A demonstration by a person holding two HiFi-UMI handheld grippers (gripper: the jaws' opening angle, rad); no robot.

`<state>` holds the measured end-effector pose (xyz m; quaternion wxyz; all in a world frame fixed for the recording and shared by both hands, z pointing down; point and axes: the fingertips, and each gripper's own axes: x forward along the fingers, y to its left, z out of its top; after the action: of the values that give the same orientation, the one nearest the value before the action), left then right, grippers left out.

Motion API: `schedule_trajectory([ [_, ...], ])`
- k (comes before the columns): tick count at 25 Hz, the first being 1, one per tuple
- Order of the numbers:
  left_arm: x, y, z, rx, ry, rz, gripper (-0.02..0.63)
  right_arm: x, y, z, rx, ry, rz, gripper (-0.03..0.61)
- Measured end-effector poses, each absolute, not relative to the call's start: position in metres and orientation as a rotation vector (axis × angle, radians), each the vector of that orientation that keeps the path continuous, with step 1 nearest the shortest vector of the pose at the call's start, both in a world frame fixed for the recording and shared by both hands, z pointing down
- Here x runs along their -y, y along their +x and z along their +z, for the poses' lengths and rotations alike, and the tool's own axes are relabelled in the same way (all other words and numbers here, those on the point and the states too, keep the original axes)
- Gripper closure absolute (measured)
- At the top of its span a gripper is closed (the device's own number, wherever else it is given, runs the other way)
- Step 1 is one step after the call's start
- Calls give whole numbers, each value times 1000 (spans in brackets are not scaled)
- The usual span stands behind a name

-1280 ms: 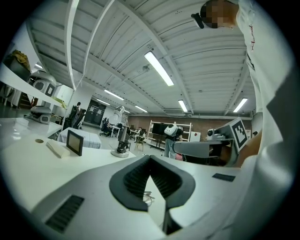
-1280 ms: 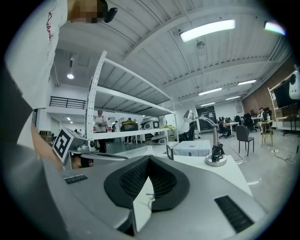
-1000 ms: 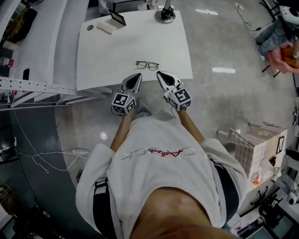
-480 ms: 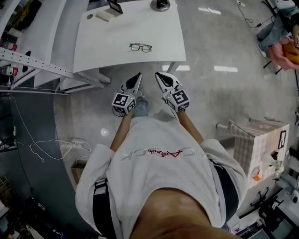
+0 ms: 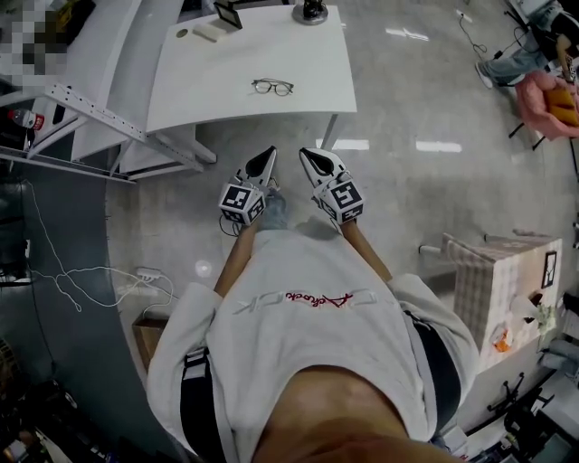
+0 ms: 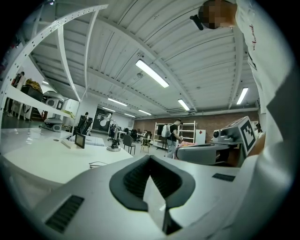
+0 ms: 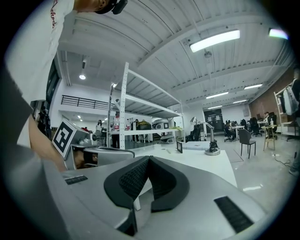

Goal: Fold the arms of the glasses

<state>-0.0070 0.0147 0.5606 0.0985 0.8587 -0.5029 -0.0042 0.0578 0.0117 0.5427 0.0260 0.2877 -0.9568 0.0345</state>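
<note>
Closest in, my left gripper (image 5: pixel 267 159) and right gripper (image 5: pixel 314 160) are held side by side in front of my white shirt (image 5: pixel 308 316), both over the grey floor (image 5: pixel 425 190), short of the bench's near edge. Left gripper jaws are together at the tips, nothing between them. Right gripper is the same: jaws closed tip to tip, empty. Each points toward the bench (image 5: pixel 208 90), with the marker cubes facing up at me.

Next out, the white bench. The glasses (image 5: pixel 272 87) lie on it, nearer the near edge than the far one, roughly mid-width, and well apart from both grippers. Nothing touches them. Can't tell from here how the arms sit. In the left gripper view they're a thin dark outline low on the bench top.

Further back, near the far edge: a small dark screen (image 5: pixel 228 13) standing tilted, a white block (image 5: pixel 210 30) just beside it, and a round lamp base (image 5: pixel 310 11) toward the far right corner.

Left of the bench, a white shelf frame (image 5: pixel 86 104). Off to my right on the floor, a pale box (image 5: pixel 507 271).
</note>
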Motion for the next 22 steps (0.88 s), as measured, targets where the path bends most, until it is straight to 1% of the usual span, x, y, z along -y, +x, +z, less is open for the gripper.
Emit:
schedule_trajectory([
  [8,-29,6,560,1465,2554,-34,603,-24,63,537,2952,882,69,561],
  [22,-29,4,562,1460,2554,-36,603,-25,57,535,2936,866,31,561],
])
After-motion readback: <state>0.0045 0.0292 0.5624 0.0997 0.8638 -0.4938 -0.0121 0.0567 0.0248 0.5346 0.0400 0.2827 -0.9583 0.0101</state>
